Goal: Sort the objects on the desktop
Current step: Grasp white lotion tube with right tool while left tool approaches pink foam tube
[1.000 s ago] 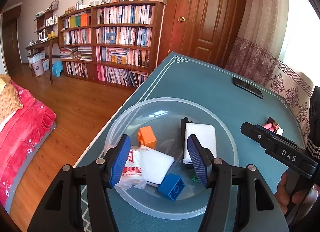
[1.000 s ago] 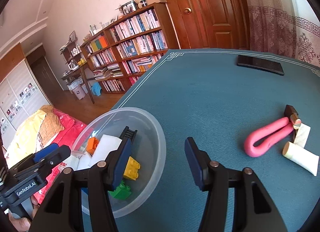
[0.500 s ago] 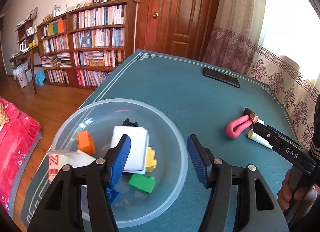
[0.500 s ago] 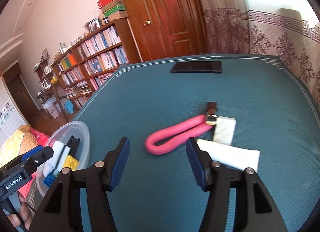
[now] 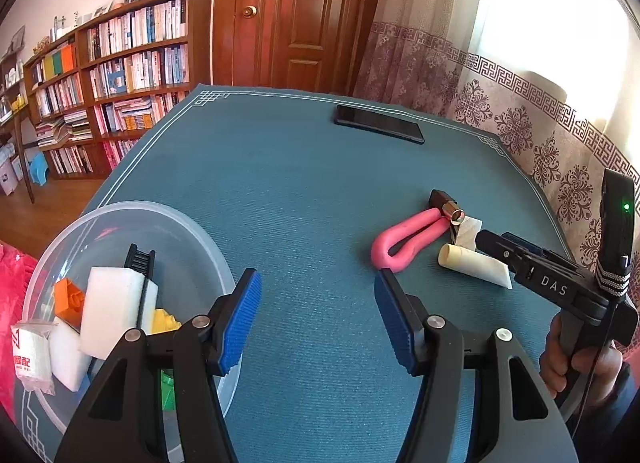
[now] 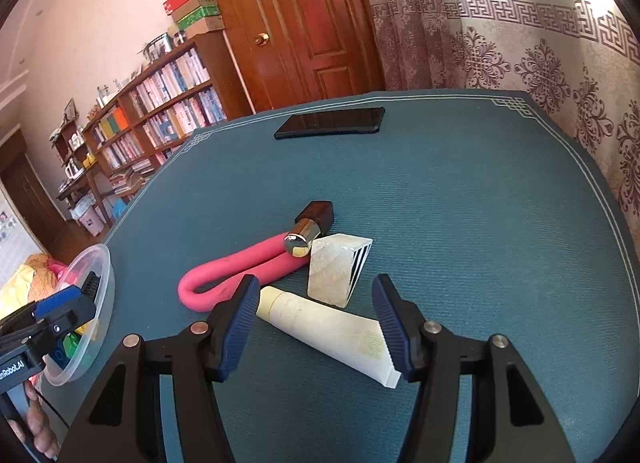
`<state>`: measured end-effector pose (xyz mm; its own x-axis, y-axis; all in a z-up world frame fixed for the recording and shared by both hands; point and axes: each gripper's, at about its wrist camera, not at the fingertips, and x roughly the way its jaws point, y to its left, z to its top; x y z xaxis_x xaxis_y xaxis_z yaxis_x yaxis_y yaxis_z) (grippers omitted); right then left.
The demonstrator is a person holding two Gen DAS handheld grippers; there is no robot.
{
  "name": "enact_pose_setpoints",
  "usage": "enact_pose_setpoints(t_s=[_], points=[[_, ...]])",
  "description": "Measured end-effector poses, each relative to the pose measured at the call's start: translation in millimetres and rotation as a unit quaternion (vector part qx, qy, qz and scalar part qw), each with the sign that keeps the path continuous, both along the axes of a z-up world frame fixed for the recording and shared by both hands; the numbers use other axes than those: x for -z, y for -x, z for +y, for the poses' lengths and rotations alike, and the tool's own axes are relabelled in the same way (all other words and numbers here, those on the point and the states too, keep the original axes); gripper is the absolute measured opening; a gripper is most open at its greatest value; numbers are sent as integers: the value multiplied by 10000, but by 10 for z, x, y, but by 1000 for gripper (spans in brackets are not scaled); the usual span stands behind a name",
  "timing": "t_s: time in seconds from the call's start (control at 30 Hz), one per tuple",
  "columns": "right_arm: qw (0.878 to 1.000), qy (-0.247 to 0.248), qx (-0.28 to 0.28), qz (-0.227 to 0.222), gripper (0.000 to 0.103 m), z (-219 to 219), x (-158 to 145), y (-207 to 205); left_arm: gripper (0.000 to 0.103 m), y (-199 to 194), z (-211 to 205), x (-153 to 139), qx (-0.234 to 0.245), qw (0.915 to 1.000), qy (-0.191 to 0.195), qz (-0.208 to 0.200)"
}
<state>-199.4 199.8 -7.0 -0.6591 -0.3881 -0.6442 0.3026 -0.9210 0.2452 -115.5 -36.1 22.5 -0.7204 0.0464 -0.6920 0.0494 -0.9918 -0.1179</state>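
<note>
A clear plastic bowl (image 5: pixel 160 209) at the table's left edge holds a white sponge (image 5: pixel 108 311), a black brush (image 5: pixel 140 259), an orange block (image 5: pixel 68 299), other blocks and a packet (image 5: pixel 30 355). To its right lie a pink bent foam stick (image 6: pixel 240 263), a lipstick (image 6: pixel 316 215), a small white box (image 6: pixel 332 267) and a cream tube (image 6: pixel 328 327). My right gripper (image 6: pixel 315 283) hangs open just over the tube, whose middle lies between the pads untouched. My left gripper (image 5: pixel 316 283) is open and empty above bare cloth between bowl and stick.
A black phone (image 6: pixel 330 123) lies flat near the table's far edge. The table has a teal cloth (image 5: pixel 280 167) with a white border line. A curtained wall runs along the right side; bookshelves, a door and the floor lie beyond the left and far edges.
Both grippers have swung right, away from the bowl. The bowl slid to the left in both views, and the pink stick, box and tube now sit close under the right gripper.
</note>
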Motion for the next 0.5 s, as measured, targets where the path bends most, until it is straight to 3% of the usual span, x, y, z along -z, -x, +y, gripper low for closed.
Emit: enact_pose_setpoints(t_s=[0.37, 0.5], points=[[9918, -483, -1154, -241, 63, -281, 231, -105, 62, 168, 131, 95, 53, 9997, 132, -173], [9926, -421, -1102, -297, 40, -261, 277, -160, 62, 285, 196, 148, 60, 9995, 216, -223]])
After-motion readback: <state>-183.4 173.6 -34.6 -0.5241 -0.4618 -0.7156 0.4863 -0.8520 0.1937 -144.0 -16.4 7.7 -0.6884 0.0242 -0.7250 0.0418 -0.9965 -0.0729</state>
